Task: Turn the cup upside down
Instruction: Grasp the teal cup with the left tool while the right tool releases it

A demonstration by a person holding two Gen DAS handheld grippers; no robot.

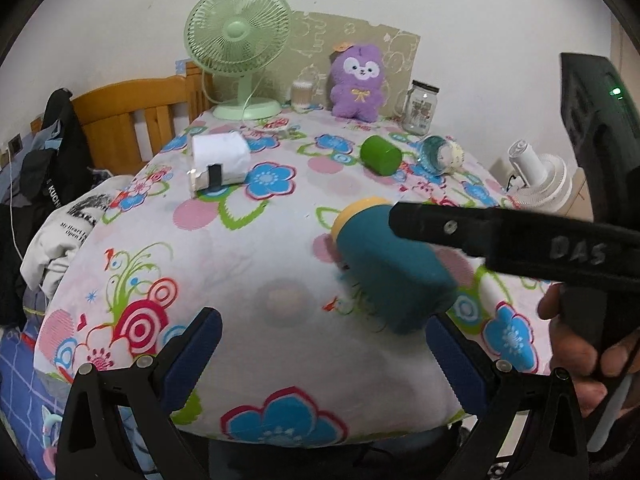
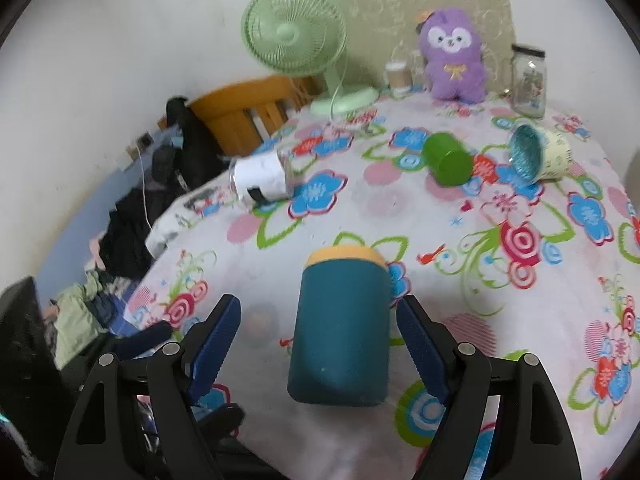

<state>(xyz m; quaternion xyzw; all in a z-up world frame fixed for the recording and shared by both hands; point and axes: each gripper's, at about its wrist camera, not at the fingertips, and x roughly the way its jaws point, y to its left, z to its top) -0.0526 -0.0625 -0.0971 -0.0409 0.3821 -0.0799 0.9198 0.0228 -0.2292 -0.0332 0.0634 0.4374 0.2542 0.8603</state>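
A teal cup with a yellow rim (image 2: 340, 332) lies tipped on the flowered tablecloth, its yellow end pointing away from me. My right gripper (image 2: 320, 340) is open, its blue pads on either side of the cup, the right pad close to its side. In the left wrist view the same cup (image 1: 394, 268) lies at the centre right with the right gripper's black finger (image 1: 500, 236) across it. My left gripper (image 1: 324, 344) is open and empty, low over the cloth to the cup's left.
A green cup (image 1: 380, 155), a pale patterned cup (image 1: 442, 155) and a white-wrapped jar (image 1: 218, 162) lie on their sides farther back. A green fan (image 1: 240, 48), purple plush toy (image 1: 358, 82) and glass jar (image 1: 420, 108) stand at the far edge. A wooden chair (image 1: 128, 120) stands left.
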